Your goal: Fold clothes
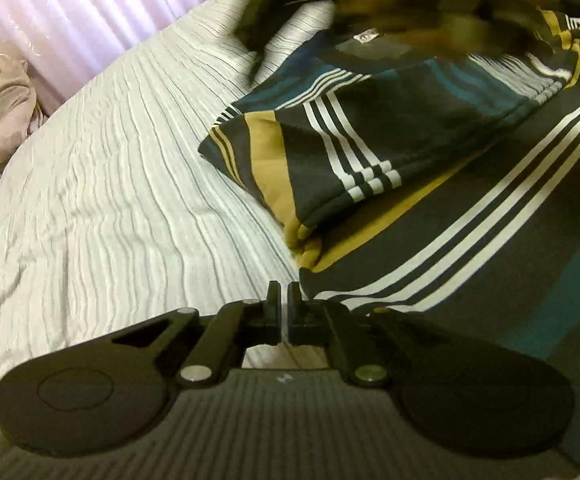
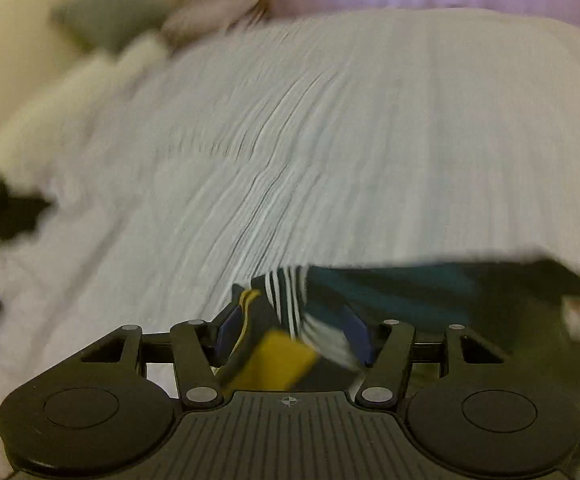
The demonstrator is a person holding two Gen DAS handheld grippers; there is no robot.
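Note:
A dark garment with white, mustard and teal stripes lies on the bed, one sleeve folded across its body and a small label at the collar. At its near edge my left gripper is shut. The hem runs up against its right finger, and no cloth shows in the thin gap. My right gripper is a dark blur over the collar. In the right wrist view its blue pads stand apart, and a bunched fold of the garment fills the space in my right gripper.
The garment rests on a bed with a white ribbed cover that stretches left and far. Pale curtains hang behind it. A crumpled pale cloth lies at the bed's far left edge.

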